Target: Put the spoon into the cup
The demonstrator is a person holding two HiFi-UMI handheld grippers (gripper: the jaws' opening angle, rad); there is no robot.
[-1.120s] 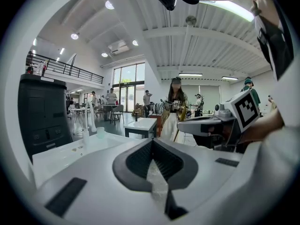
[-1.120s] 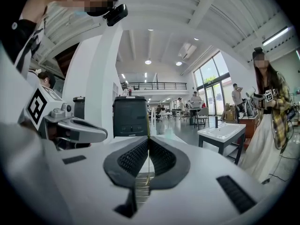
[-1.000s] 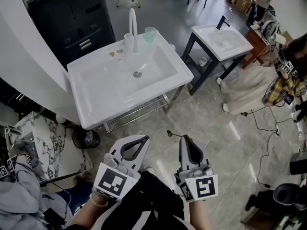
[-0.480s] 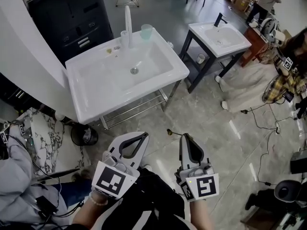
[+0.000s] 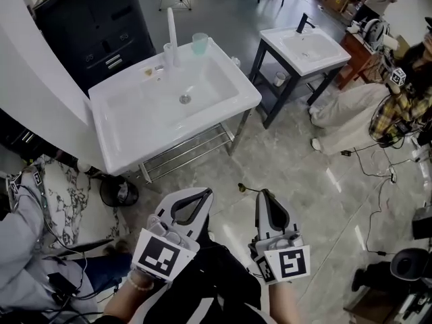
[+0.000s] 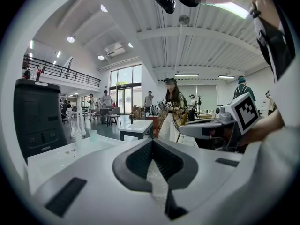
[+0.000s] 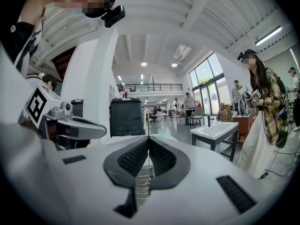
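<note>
Because the right tongs (image 5: pixel 262 194) clamped the spoon (image 5: pixel 246 188) by its thin handle, it could pivot; left tongs (image 5: pixel 205 194) were together, empty.

Cup (image 5: pixel 199 43) on sink (image 5: pixel 111 150) rim, right of faucet (image 5: pixel 171 32).

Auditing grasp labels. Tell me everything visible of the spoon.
The spoon is small and thin, metal by its look, gold-tinted in the right gripper view. The right tool, jaws shut, pinches its handle; the slim stem sticks out past the tips, roughly level, ending in a small dark bowl in mid-air. Nothing else touches it. It is far from the teal cup.
</note>
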